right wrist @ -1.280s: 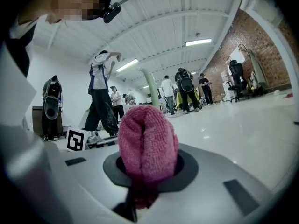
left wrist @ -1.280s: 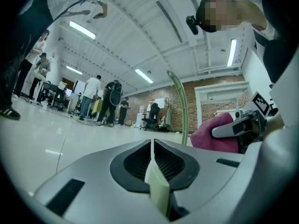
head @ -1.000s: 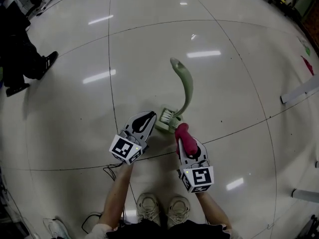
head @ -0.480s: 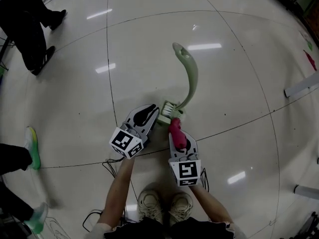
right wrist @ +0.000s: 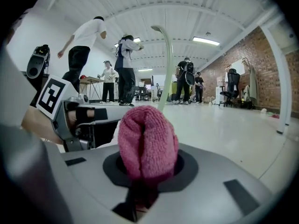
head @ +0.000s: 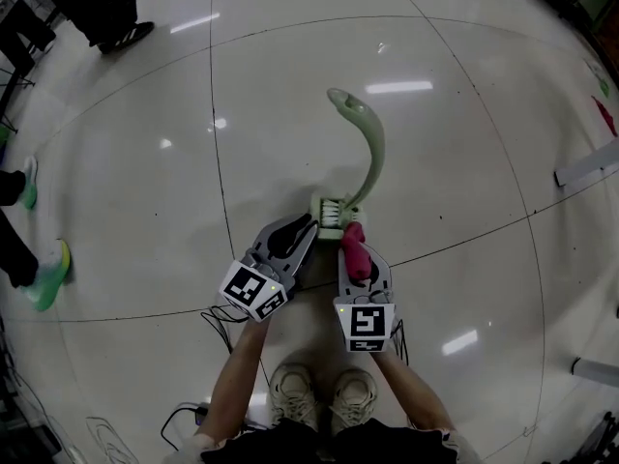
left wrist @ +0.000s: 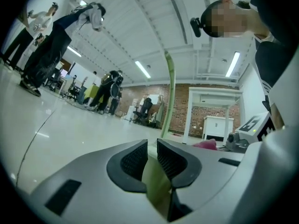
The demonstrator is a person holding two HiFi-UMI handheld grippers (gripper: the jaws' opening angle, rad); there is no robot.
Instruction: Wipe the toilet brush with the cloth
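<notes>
The pale green toilet brush (head: 372,153) stands on the floor with its curved handle rising away from me and its bristle head (head: 332,216) near my grippers. My left gripper (head: 311,222) sits at the head's left side. In the left gripper view its jaws (left wrist: 152,155) have just opened a little and still pinch a pale green part of the brush (left wrist: 156,181). My right gripper (head: 356,259) is shut on a rolled pink cloth (head: 352,238), whose tip lies against the brush head. In the right gripper view the cloth (right wrist: 147,139) bulges from the jaws, and the brush handle (right wrist: 166,64) rises behind it.
Bystanders' legs and shoes are at the upper left (head: 116,8) and a green shoe at the left edge (head: 44,274). Black cables (head: 218,322) lie on the floor by my shoes (head: 314,399). White bars lie at the right (head: 585,167).
Both grippers have drawn in toward the brush head; the cloth now lies right against it. The bystanders at the left have shifted.
</notes>
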